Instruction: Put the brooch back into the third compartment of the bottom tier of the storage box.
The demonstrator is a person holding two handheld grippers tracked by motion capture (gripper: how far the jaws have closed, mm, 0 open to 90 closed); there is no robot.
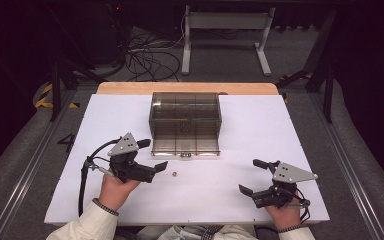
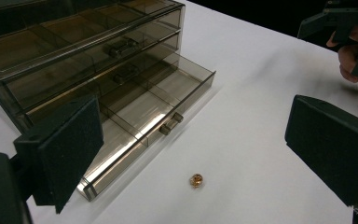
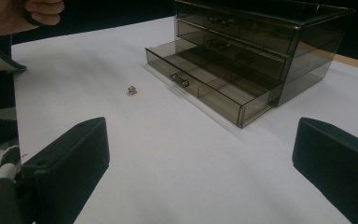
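- The left gripper (image 1: 156, 154), jaws spread wide and empty, hovers near a small gold bead (image 1: 174, 174).
- The bead lies on the white surface (image 1: 260, 125), just before the organizer's (image 1: 185, 112) pulled-out bottom drawer (image 1: 185, 146).
- The right gripper (image 1: 250, 176) is released too, well apart.

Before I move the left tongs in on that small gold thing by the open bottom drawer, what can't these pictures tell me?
- Small gold object: too small and blurred in every view to tell whether it is a bead, ring or earring.
- Smoked plastic drawer chest: in the high view its dark tint hides whether the two closed upper drawers hold anything.
- Bottom drawer: in the left gripper view a jaw of the left tongs covers its near-left end.
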